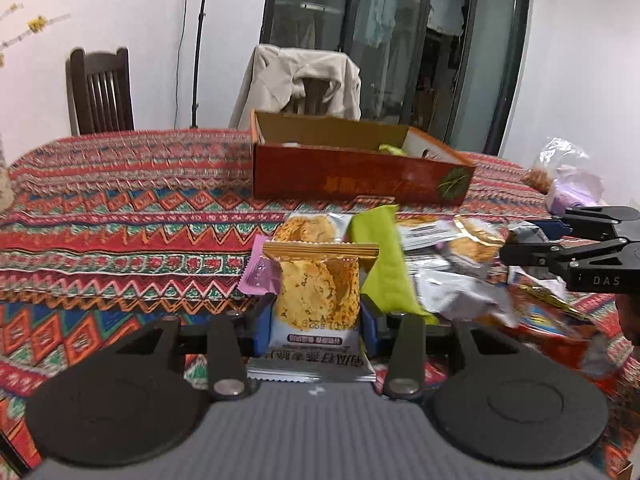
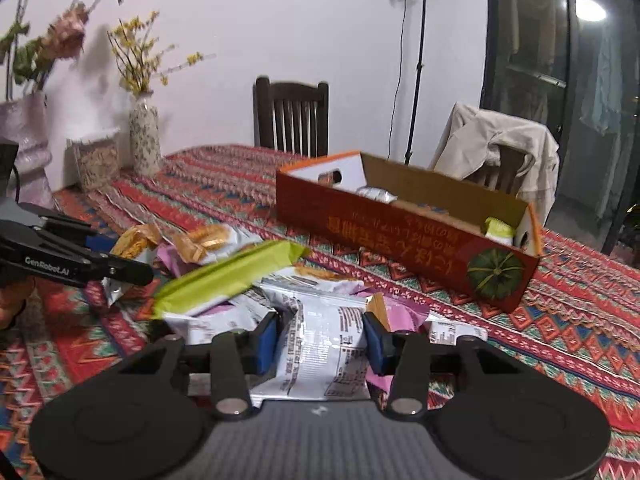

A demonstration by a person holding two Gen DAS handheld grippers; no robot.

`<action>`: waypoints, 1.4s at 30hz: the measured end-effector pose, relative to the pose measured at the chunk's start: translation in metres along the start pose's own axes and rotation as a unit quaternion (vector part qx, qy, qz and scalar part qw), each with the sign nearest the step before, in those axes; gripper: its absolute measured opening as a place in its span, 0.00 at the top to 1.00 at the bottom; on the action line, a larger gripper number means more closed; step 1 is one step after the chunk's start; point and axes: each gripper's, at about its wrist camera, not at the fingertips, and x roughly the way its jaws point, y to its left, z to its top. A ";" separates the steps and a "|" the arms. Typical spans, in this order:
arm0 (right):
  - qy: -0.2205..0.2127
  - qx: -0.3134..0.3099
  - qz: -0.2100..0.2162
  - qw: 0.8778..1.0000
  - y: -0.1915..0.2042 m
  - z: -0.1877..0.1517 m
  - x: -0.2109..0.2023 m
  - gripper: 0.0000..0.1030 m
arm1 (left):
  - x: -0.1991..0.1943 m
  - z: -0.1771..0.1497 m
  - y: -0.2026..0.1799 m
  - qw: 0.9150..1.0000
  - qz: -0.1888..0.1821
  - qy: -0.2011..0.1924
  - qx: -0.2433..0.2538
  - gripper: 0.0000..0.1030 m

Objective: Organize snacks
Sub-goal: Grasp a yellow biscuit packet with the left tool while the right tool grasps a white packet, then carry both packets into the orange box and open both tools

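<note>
Between the blue pads of the left gripper [image 1: 318,316] stands a silver foil packet with an orange top seal and round crackers printed on it [image 1: 316,300]; the jaws pinch it by its two side edges. It looks very light, and the crackers inside are probably fragile, so a gentle hold on the edges seems better than pressure on the middle.

Similarly, the right gripper [image 2: 320,344] is closed on a white foil packet showing its label side [image 2: 320,348]. This foil is likely slippery and crumples easily.

Just behind both packets lies the pile of loose snacks, among them a long soft lime-green pouch [image 2: 228,276] and a small pink wrapper [image 1: 258,272]. Farther, beyond the pile on the patterned tablecloth [image 1: 120,220], stands the open red cardboard box with a pumpkin picture [image 2: 400,232], already holding some snacks.
</note>
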 end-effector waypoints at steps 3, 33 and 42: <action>-0.014 0.006 -0.013 1.000 0.002 -0.006 -0.032 0.58 | -0.022 -0.004 -0.010 1.000 0.016 -0.012 0.003 0.58; -0.099 0.058 -0.037 0.993 -0.116 0.151 -0.058 0.58 | 0.078 0.246 -0.037 0.995 0.063 -0.051 0.059 0.57; 0.026 0.107 -0.061 0.992 -0.192 0.213 0.126 0.58 | 0.272 0.274 0.007 0.994 0.080 0.069 0.039 0.57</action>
